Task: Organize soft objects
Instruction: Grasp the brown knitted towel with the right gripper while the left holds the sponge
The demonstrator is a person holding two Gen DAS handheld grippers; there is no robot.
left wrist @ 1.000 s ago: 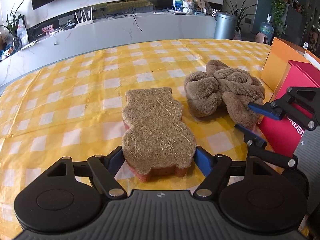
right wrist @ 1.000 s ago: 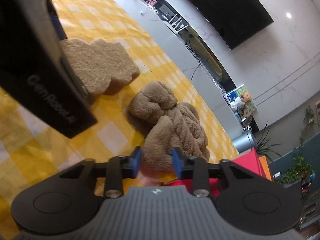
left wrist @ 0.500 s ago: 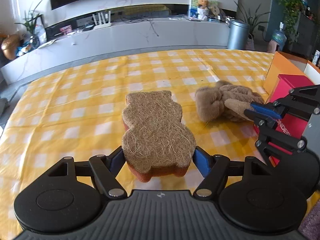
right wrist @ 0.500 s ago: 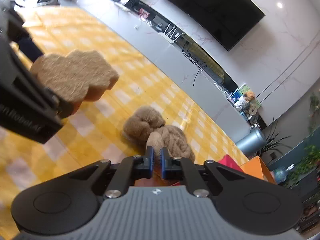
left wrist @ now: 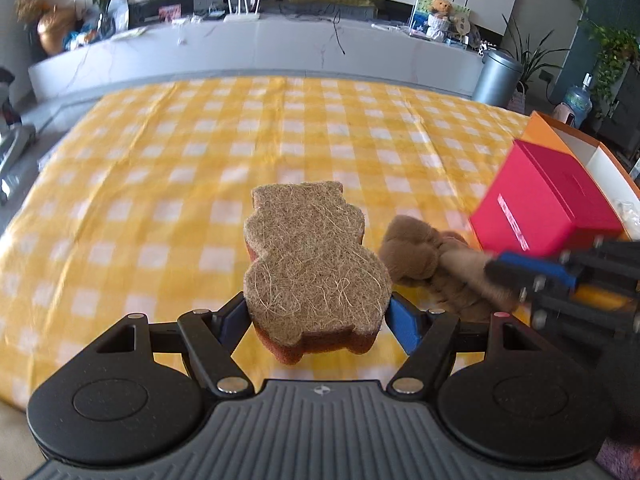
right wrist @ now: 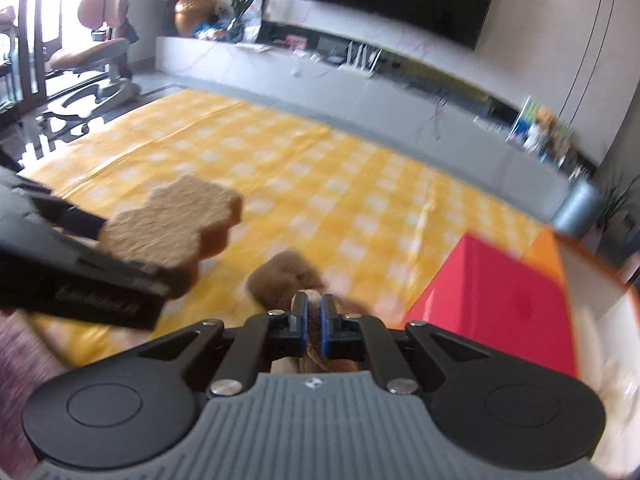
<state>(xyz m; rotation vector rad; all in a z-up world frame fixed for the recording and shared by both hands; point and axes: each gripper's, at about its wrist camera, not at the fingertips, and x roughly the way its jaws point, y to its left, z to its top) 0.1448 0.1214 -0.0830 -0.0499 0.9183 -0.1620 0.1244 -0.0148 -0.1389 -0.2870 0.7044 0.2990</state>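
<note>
My left gripper (left wrist: 316, 320) is shut on a bear-shaped sponge (left wrist: 312, 264) with a brown fibre top and orange base, held above the yellow checked tablecloth (left wrist: 200, 160). The sponge also shows in the right wrist view (right wrist: 172, 228). My right gripper (right wrist: 315, 316) is shut on a brown plush towel (right wrist: 284, 276), lifted off the cloth. In the left wrist view the plush towel (left wrist: 424, 264) hangs from the right gripper (left wrist: 520, 276) just right of the sponge.
A red box (left wrist: 544, 208) stands at the right, against an orange-walled box (left wrist: 560, 136) with a white inside. Both show in the right wrist view, red box (right wrist: 496, 300). A grey cabinet (left wrist: 280, 48) runs behind the table.
Both grippers have risen with their loads. The plush towel has come off the cloth and hangs from the right gripper. The sponge is higher above the table.
</note>
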